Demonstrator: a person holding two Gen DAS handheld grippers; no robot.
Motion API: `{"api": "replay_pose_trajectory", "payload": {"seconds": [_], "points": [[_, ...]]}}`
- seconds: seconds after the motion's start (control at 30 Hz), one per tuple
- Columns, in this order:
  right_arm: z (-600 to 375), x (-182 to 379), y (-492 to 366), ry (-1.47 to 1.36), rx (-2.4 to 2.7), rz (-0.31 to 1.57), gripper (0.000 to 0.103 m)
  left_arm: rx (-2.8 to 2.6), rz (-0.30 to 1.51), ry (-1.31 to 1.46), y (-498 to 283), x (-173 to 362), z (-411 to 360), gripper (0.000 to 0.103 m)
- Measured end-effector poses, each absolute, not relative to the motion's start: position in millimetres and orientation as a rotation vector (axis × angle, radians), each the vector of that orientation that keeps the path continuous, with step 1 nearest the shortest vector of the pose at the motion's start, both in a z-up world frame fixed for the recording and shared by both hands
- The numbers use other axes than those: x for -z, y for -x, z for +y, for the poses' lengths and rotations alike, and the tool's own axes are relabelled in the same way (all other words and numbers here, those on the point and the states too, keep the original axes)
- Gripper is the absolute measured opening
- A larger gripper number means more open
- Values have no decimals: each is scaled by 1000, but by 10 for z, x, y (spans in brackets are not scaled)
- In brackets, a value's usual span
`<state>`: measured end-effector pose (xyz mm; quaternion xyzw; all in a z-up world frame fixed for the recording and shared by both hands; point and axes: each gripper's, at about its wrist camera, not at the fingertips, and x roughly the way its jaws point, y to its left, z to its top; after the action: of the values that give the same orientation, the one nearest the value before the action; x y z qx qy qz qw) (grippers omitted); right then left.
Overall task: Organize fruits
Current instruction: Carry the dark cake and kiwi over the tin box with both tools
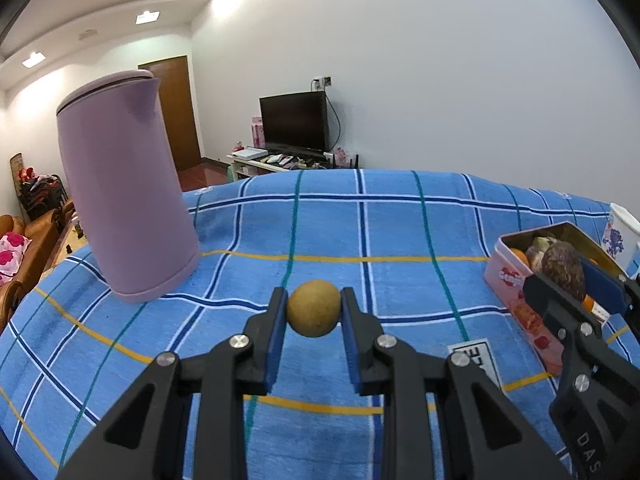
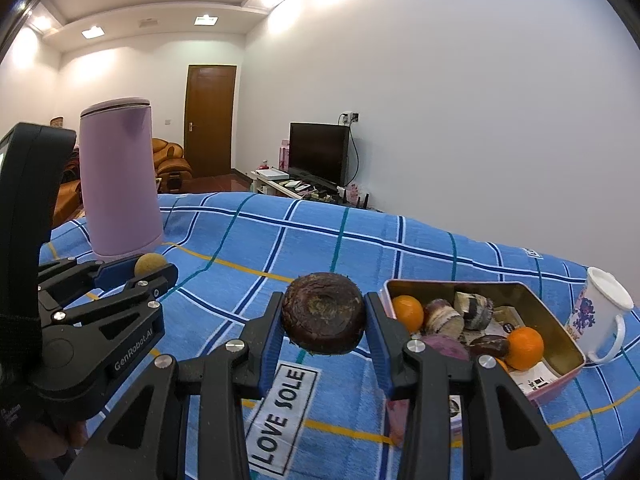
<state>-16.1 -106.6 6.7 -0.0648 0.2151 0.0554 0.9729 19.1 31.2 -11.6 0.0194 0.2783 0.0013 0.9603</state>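
Observation:
My left gripper (image 1: 314,308) is shut on a small round tan fruit (image 1: 314,309) and holds it above the blue checked cloth. It also shows in the right wrist view (image 2: 150,270) at the left, with the tan fruit (image 2: 149,264) in it. My right gripper (image 2: 324,314) is shut on a dark brown round fruit (image 2: 323,313), just left of the pink tin box (image 2: 560,334). The box holds oranges (image 2: 408,313) and several dark fruits. In the left wrist view the right gripper (image 1: 572,284) holds the dark fruit (image 1: 564,270) in front of the box (image 1: 506,276).
A tall lilac kettle (image 1: 124,204) stands at the back left of the table. A white mug (image 2: 600,316) stands right of the box. A "LOVE SOLE" label (image 2: 280,412) is on the cloth (image 1: 360,220). A TV and a door are behind.

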Motion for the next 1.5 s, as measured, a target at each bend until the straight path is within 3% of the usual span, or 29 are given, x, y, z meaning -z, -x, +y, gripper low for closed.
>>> {"api": "replay_pose_trajectory", "payload": {"seconds": [1.5], "points": [[-2310, -232, 280, 50, 94, 384, 41, 202, 538, -69, -157, -60, -881, 28]]}}
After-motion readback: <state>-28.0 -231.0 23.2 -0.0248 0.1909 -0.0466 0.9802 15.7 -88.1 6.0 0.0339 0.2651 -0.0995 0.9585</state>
